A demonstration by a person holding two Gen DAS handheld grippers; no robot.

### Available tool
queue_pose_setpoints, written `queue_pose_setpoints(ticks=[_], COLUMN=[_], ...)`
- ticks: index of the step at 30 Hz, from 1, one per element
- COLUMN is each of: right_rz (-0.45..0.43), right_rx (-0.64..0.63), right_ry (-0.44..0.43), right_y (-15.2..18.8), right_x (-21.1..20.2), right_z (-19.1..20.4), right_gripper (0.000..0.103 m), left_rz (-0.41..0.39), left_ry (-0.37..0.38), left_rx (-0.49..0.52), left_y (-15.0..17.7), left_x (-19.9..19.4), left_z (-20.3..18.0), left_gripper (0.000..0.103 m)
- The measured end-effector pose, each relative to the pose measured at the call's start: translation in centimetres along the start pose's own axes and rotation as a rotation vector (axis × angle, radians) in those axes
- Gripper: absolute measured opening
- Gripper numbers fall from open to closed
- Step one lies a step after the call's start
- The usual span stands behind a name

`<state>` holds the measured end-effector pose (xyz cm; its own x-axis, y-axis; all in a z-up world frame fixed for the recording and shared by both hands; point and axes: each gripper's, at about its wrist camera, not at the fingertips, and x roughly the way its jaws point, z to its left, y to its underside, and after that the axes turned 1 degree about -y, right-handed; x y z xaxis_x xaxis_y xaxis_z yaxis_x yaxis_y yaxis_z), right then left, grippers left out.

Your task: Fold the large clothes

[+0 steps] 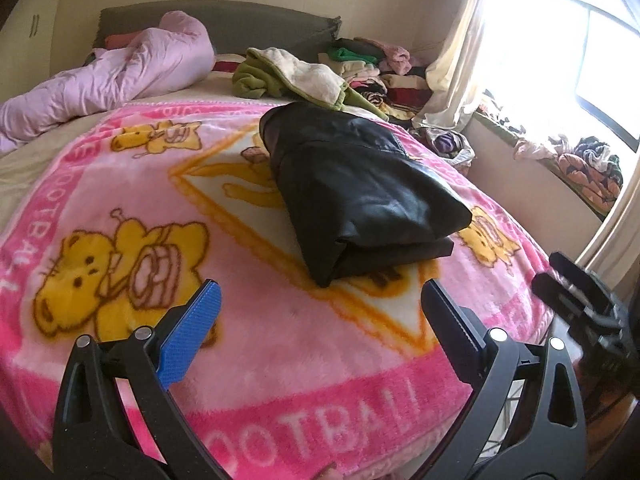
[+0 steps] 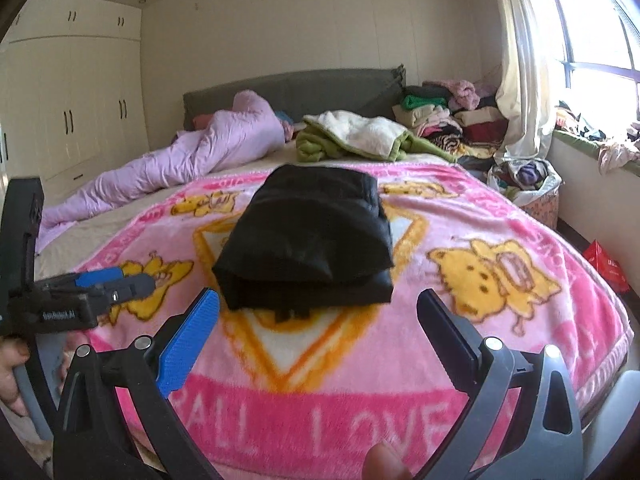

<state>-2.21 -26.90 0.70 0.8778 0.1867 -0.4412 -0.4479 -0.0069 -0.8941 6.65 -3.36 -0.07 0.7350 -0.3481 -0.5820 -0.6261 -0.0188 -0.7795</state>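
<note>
A black garment lies folded into a thick rectangle on the pink cartoon blanket that covers the bed. My left gripper hovers just short of the garment's near edge, open, with nothing between its fingers. My right gripper is also open and empty, just in front of the folded pile's near edge. Each gripper shows in the other's view: the right one at the right edge, the left one at the left edge, held by a hand.
A crumpled lilac duvet and a green-and-white blanket lie further up the bed. Stacked clothes sit by the headboard. A basket of clothes, a curtain and a cluttered windowsill stand to the right; wardrobes line the left wall.
</note>
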Motion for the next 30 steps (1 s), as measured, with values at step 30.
queue_pose_setpoints(ticks=[30], right_rz=[0.062], right_rx=[-0.012], right_ry=[0.012], right_y=[1.1], right_x=[1.3], right_z=[0.1], right_gripper=[0.099], left_rz=[0.018], left_ry=[-0.088], left_rx=[0.007], left_y=[0.5], left_x=[0.3], left_z=[0.8], left_gripper=[0.094])
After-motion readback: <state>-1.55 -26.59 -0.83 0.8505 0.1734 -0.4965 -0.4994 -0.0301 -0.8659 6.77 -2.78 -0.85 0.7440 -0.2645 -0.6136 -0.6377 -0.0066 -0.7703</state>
